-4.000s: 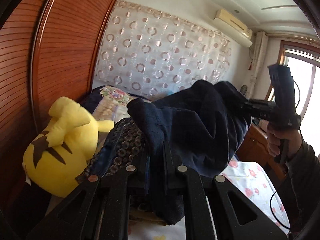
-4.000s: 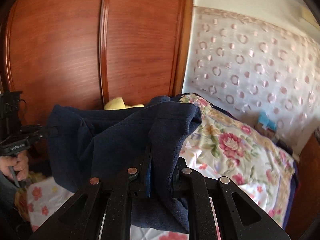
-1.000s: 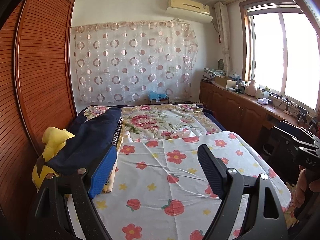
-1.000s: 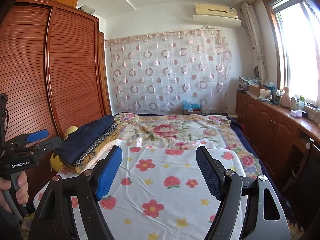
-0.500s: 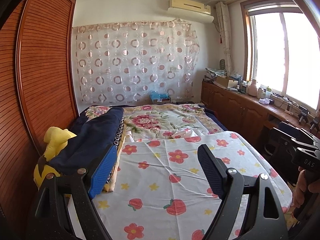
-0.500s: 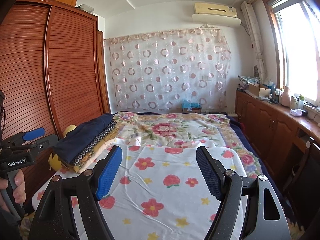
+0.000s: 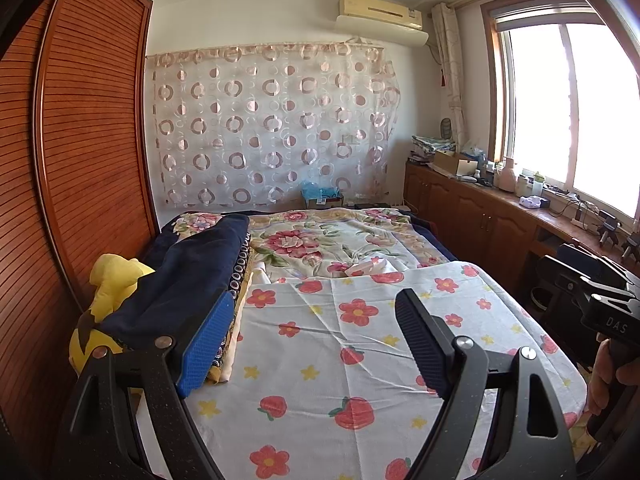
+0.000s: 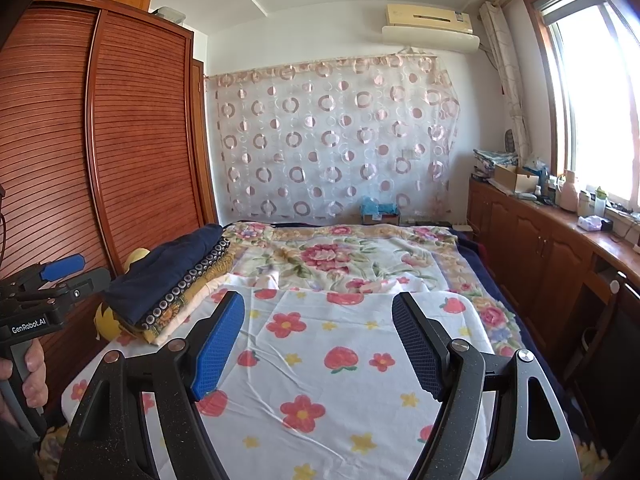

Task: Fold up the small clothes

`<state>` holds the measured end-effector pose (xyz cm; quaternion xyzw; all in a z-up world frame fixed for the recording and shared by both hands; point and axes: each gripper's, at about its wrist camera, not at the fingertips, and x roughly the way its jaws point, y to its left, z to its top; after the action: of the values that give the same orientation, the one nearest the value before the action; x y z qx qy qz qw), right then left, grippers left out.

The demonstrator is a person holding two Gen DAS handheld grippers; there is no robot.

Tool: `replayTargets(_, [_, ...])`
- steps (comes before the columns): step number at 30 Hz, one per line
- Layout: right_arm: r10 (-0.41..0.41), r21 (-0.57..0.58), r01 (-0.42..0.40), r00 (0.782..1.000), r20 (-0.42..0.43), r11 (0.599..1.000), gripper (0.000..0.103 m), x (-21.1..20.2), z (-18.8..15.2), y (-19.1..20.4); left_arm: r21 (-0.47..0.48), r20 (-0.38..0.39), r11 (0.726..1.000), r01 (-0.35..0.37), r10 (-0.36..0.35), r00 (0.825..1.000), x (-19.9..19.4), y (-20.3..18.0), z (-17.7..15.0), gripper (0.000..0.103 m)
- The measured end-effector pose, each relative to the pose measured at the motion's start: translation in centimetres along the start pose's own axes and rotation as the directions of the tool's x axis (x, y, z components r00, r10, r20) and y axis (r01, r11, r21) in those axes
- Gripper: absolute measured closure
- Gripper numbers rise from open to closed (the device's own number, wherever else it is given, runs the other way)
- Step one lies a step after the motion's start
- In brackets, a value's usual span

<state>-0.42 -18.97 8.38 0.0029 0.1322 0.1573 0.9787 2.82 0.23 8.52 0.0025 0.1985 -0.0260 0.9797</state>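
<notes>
Left wrist view: the left tool [image 7: 316, 344] hangs with jaws spread wide and nothing between them over the bed's white cotton sheet printed with red flowers and strawberries [image 7: 360, 364]. Left of that sheet, the folded navy fleece garment [image 7: 188, 280] tops a stack of folded cloths beside a yellow plush toy [image 7: 108, 280] and the slatted wooden wardrobe [image 7: 80, 160]. Right wrist view: the right tool [image 8: 318, 340] is likewise released and empty above the sheet.

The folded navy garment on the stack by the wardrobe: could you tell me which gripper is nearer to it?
Left. The left gripper hovers open right beside the navy garment; the right gripper sits farther out over the flowered sheet.
</notes>
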Motion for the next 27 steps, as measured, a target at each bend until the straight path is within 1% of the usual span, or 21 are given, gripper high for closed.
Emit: replayTargets(27, [0.005, -0.004, -0.005, 1.0, 0.001, 1.0, 0.025, 0.1, 0.0, -1.1, 0.001, 0.002, 1.0, -0.002, 0.002, 1.0, 0.1, 0.0, -0.2, 0.019])
